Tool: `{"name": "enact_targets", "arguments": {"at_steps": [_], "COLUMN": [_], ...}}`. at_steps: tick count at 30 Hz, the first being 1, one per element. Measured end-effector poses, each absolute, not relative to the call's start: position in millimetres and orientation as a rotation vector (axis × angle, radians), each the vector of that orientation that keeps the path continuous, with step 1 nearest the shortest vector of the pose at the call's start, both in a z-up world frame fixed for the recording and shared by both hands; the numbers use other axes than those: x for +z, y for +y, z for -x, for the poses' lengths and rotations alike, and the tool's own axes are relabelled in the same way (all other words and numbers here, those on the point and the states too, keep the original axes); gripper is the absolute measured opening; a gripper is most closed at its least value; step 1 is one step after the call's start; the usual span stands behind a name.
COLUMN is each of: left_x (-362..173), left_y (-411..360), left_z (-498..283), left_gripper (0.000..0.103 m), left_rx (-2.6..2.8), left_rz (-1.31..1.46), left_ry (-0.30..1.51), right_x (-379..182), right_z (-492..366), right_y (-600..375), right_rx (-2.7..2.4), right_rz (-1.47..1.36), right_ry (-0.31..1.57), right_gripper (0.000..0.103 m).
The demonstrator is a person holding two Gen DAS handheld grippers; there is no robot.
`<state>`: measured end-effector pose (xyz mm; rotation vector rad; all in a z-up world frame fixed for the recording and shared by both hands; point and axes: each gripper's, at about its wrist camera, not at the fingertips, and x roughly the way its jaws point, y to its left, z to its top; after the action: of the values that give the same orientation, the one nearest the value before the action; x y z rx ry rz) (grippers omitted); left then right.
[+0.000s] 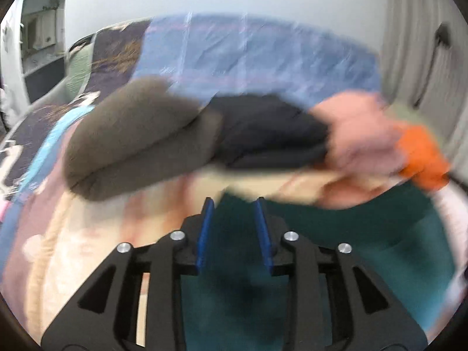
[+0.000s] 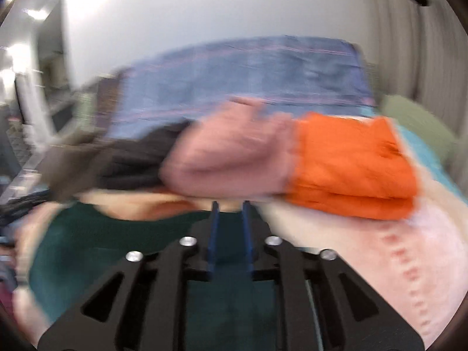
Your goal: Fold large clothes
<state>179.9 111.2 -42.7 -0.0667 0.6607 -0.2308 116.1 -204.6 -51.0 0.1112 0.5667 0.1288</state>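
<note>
A dark teal garment [image 1: 336, 234] lies on the bed under both grippers; it also shows in the right wrist view [image 2: 96, 234]. My left gripper [image 1: 234, 204] hovers over it with its blue-padded jaws apart and nothing between them. My right gripper [image 2: 231, 207] is over the same garment, jaws apart with a narrower gap, empty. Beyond lies a row of folded clothes: brown [image 1: 131, 140], black [image 1: 269, 131], pink [image 2: 231, 152] and orange [image 2: 351, 161]. Both views are motion-blurred.
A blue checked blanket [image 1: 248, 55] covers the far part of the bed. A patterned pink and cream bedspread [image 2: 409, 248] lies under the clothes. A green cushion [image 2: 418, 122] sits at the right. Curtains [image 1: 424, 44] hang on the right, shelves [image 1: 41, 38] stand at the left.
</note>
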Motion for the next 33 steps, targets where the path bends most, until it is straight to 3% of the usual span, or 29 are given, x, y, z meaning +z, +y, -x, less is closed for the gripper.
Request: {"name": "enact_targets", "arguments": {"at_steps": [2, 4, 7, 9, 33], "left_x": [-29, -32, -97, -122, -118], "left_y": [89, 62, 20, 20, 27], "left_z": [-168, -159, -167, -167, -156], "left_gripper": [0.059, 0.069, 0.074, 0.075, 0.075], "left_rx": [-0.339, -0.393, -0.265, -0.264, -0.293], "left_rz": [0.088, 0.024, -0.242, -0.229, -0.185], "left_ry": [0.639, 0.645, 0.742, 0.706, 0.69], "right_x": [-49, -66, -141, -156, -156], "right_z": [-110, -112, -144, -149, -142], "right_y": [-176, -144, -133, -150, -141], "right_rx": [0.243, 0.264, 0.213, 0.241, 0.2], "right_rz": [-0.127, -0.071, 0.005, -0.091, -0.005], "right_ry": [0.552, 0.598, 0.8, 0.799, 0.735], "right_gripper": [0.031, 0.037, 0.042, 0.04, 0.044]}}
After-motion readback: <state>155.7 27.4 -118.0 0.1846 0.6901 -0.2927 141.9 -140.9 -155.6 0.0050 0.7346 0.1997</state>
